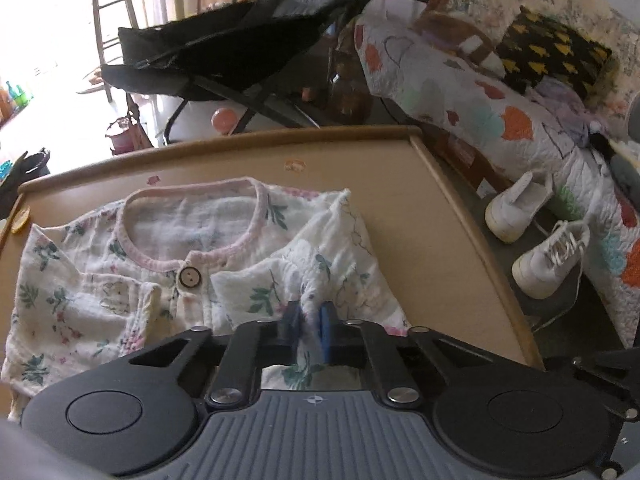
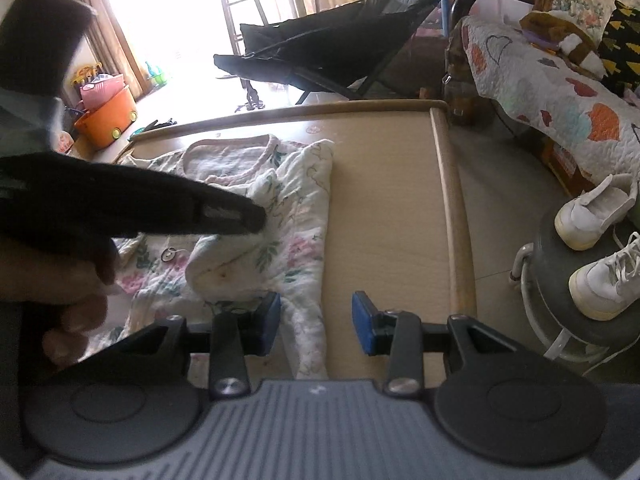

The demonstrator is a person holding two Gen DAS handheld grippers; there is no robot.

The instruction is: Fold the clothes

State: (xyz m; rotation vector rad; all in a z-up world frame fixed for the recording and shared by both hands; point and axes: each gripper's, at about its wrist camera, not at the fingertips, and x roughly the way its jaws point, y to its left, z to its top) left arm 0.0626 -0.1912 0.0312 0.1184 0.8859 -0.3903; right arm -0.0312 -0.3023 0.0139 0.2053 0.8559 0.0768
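Both tongs are being seen as matte black linkages with silver round-headed screws at the pivots and blue pads on the fingertips. The left tongs [image 1: 310, 320] and the right tongs [image 2: 316, 322] are each being backed by a grey ribbed plate, flanked at 3 and 9 o'clock by black round discs. A small white cross mark is being shown on each plate.

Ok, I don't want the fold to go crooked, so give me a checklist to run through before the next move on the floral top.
1. Left gripper shut on floral top: ok.
2. Cloth pinched between its pads: ok.
3. Right gripper free to help: ok, open, holding nothing.
4. Bare table beside the top: ok.
5. Neckline button fastened: ok.
6. Hem lying flat: cannot tell, hidden by the grippers.
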